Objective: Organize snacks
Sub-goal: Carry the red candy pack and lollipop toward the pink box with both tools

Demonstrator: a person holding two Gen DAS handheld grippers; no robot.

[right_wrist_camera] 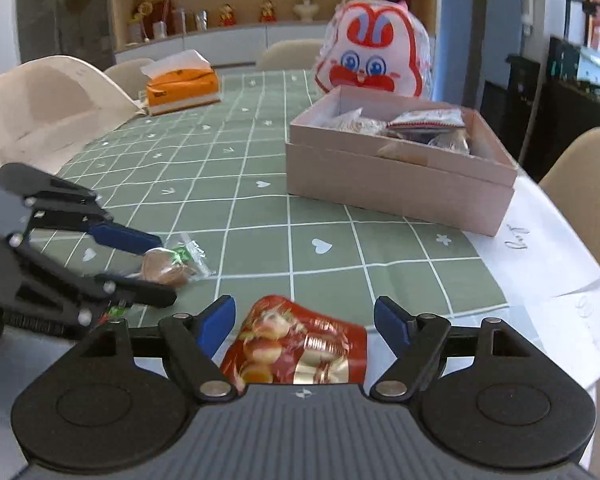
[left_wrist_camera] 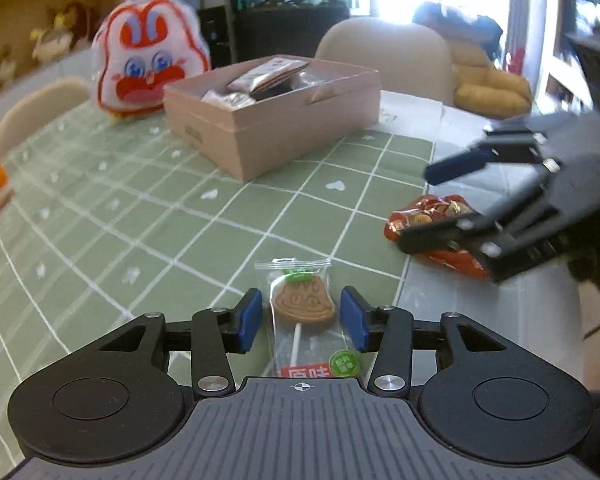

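Lollipop [left_wrist_camera: 302,312], sealed in clear wrap, lies between the released pads of my left claw [left_wrist_camera: 300,320], stick toward me and long axis running straight ahead toward the pink box [left_wrist_camera: 276,120]. To its right, my right claw [right_wrist_camera: 304,326] stands wide and unclenched around the red packet [right_wrist_camera: 300,348]. Both snacks rest on the tabletop [left_wrist_camera: 140,216], well short of the box, which already holds other wrappers.

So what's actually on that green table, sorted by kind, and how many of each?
Loose wrapped snacks: 2, the lollipop and the red snack packet
Pink snack box: 1, with several packets inside that are too jumbled to count
Rabbit-face bag: 1
Orange tissue box: 1
Total: 5
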